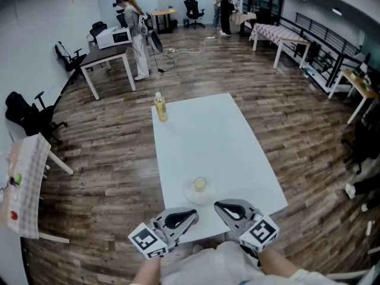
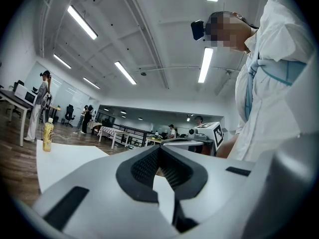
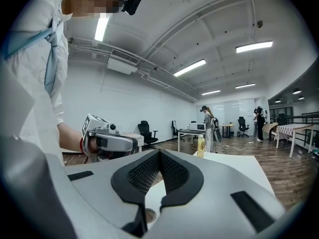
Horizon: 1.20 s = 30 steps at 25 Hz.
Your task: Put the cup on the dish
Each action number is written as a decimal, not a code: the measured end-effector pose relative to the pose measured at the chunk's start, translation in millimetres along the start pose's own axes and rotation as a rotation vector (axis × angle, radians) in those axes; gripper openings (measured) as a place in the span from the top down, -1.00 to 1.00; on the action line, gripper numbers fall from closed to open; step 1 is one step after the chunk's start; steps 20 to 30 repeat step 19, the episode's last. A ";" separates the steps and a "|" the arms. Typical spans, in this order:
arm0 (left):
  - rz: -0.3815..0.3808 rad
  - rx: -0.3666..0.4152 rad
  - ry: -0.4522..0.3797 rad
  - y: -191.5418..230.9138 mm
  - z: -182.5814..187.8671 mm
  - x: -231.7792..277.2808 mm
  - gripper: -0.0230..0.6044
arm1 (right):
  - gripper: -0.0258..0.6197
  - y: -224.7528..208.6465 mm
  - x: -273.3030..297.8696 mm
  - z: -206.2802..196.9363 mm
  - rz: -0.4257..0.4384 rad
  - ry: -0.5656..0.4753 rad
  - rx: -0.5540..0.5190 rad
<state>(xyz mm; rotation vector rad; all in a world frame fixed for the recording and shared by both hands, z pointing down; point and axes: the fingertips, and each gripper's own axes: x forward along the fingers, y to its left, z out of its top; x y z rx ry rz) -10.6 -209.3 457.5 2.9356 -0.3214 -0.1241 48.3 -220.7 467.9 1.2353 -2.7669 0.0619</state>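
Held low at the near edge of a white table (image 1: 208, 129), the left gripper (image 1: 189, 215) has its jaws pressed together on nothing; its own view shows the dark pads meeting, with only bare tabletop beyond them. Just ahead of the two grippers, and between them, the cup (image 1: 200, 184) sits upright on the dish (image 1: 191, 197), close to the table's near edge. At right, the right gripper (image 1: 222, 207) is likewise closed and empty and angled in toward its partner, the two tips near each other but apart. Farther back, left to right: a person (image 1: 136, 37) stands on the wood floor (image 1: 113, 153) well beyond the table, and a yellow bottle (image 1: 160, 107) stands upright near the table's far left corner.
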 end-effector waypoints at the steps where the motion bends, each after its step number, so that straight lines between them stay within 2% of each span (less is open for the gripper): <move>1: 0.002 0.000 -0.001 0.2 0.5 0.1 0.93 | 0.83 -0.1 0.1 0.3 0.003 0.001 -0.001; 30: 0.015 0.000 -0.007 5.0 1.9 -3.4 0.93 | 0.83 2.6 1.3 3.4 0.013 0.006 -0.008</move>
